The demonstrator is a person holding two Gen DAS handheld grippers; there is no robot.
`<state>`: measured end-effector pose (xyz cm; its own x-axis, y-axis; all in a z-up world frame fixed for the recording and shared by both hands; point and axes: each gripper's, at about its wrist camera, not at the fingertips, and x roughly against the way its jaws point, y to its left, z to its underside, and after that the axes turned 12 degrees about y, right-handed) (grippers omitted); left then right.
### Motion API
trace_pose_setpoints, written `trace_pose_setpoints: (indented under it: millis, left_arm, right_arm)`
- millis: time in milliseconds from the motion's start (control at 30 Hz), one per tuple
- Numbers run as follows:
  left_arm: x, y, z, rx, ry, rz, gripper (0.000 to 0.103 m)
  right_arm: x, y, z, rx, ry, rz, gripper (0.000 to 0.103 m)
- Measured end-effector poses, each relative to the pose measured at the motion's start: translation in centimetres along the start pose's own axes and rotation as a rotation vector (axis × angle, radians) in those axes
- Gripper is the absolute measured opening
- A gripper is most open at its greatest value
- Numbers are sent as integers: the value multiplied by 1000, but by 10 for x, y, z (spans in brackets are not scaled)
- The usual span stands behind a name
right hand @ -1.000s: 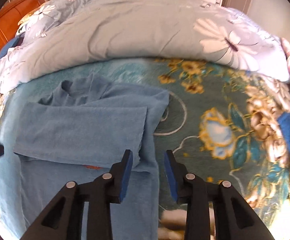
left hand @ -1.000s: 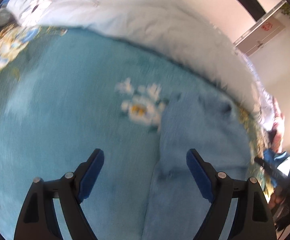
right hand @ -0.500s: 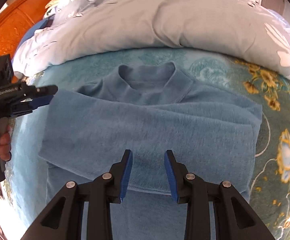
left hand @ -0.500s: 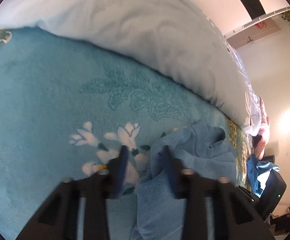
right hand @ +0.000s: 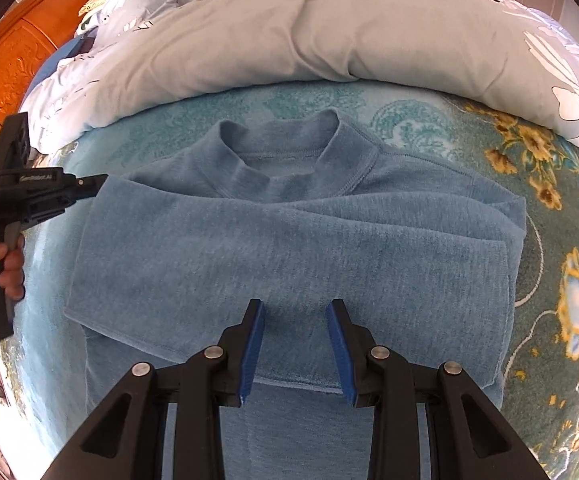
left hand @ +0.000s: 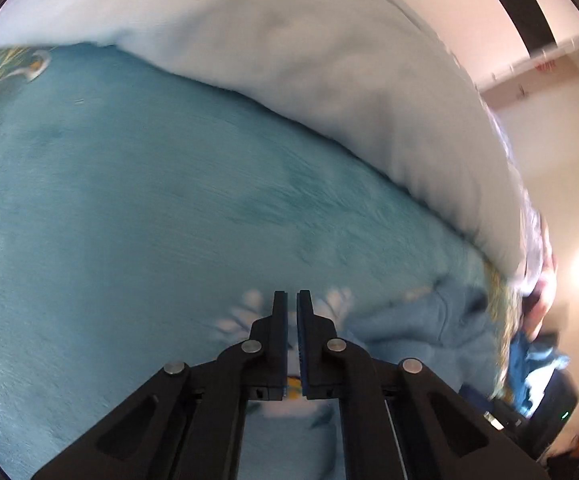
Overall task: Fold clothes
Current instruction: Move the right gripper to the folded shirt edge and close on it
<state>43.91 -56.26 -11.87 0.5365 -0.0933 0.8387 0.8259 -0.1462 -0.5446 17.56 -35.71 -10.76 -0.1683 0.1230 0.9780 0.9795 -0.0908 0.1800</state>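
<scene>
A blue fleece sweater (right hand: 289,248) lies flat on the teal floral blanket (right hand: 549,240), collar toward the duvet, with both sleeves folded across its chest. My right gripper (right hand: 295,344) is open and empty, hovering over the sweater's lower middle. My left gripper (left hand: 292,308) is shut with nothing between its pads, above the bare blanket (left hand: 129,220) left of the sweater (left hand: 429,320). In the right wrist view it (right hand: 93,182) sits at the sweater's left shoulder, held by a hand.
A rolled grey-white floral duvet (right hand: 309,32) lies along the far side of the blanket, and shows in the left wrist view (left hand: 329,60). An orange wooden headboard (right hand: 5,72) stands at the far left. Another blue garment (left hand: 529,364) lies at the bed's edge.
My left gripper closed from wide open to shut and swung left off the sweater. My right gripper moved left from the sweater's right edge to over its middle, staying open.
</scene>
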Motion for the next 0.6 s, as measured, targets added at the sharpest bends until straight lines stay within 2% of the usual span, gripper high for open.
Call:
trace_pose_setpoints:
  millis: [133,233,300,367,433,500,600]
  left_arm:
    - [15,3,10,13,-25,46,4]
    - [23,-4,32,-7,-18,62,8]
    - [26,-7,52,-17,-13,40,38]
    - [25,-12,76,-42,-8,-1,61]
    - [27,-17,103,-74,-2,-44,65]
    - [30,-20,132,-107,2,-81,80]
    - [33,-27,174,-172,13,-131,84]
  right_arm:
    - [-1,2,-2,3,-1,4,36]
    - [8,2,-1,-8,-22,17,36]
    - [18,-2,4,-28,-41,24,36]
    - [27,-9,15,-53,-46,37,37]
    - [30,-16,32,-78,-31,53,40]
    - [33,-22,50,-105,-12,70,40]
    - [37,-26,90,-159,20,88,44]
